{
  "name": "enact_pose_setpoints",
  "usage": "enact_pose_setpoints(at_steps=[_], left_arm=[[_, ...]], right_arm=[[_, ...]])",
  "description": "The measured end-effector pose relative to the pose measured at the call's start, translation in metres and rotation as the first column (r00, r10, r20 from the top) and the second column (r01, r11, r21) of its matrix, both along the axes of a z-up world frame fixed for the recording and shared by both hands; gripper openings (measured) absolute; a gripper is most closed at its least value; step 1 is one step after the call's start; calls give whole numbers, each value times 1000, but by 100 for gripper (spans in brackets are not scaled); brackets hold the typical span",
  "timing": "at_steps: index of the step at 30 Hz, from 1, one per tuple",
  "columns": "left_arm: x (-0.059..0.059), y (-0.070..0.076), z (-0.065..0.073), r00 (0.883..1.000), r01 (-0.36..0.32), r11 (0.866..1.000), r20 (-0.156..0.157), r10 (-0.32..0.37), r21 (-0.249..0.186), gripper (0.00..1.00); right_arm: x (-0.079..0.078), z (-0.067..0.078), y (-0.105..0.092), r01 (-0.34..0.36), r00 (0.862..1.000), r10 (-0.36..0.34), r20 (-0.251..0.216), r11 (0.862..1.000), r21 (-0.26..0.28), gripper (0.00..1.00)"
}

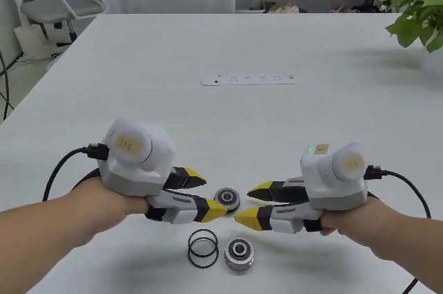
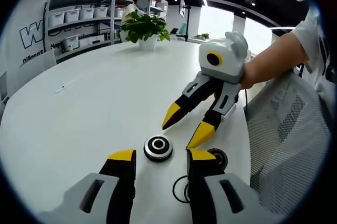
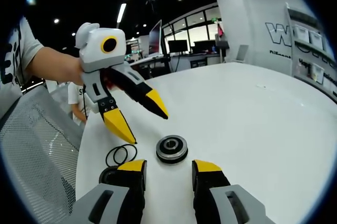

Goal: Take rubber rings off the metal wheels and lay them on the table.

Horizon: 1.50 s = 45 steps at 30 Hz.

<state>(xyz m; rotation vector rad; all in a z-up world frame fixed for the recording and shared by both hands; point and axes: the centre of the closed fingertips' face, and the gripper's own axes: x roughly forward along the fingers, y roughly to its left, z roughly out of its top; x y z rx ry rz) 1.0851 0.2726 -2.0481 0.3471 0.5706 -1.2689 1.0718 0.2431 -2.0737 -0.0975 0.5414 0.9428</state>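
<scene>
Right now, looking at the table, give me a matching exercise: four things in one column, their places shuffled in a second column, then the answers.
Things:
1. rubber rings
2. power strip
3. plant
4. far wheel

Places:
A. between the left gripper and the right gripper
B. at the far right edge of the table
C. lying flat beside the near wheel
D. mid-table, beyond both grippers

Pairs: 1-C, 2-D, 3-B, 4-A

There are 2 metal wheels [image 1: 227, 198] and 2 loose rubber rings [image 1: 203, 247].
</scene>
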Motion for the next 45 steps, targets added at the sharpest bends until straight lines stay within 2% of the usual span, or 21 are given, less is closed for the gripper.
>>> enact_pose_setpoints(at_steps=[10,25,32,45], left_arm=[[3,-8,-7,1000,15,1000,-4,-15,19,28],[1,-19,-14,999,38,998,-6,-37,41,20],[2,-20,-17,999,36,998,-4,-36,56,15],[6,-20,-19,998,24,997,53,-28,78,9]], right_arm=[[0,-1,-1,3,1000,-3,-4,1000,5,32],[-1,-2,-2,1,1000,-1,-7,1000,7,32],[-2,-3,-3,1,1000,-1,-7,1000,5,32],[-2,-2,0,-4,1000,4,-4,1000,4,32]])
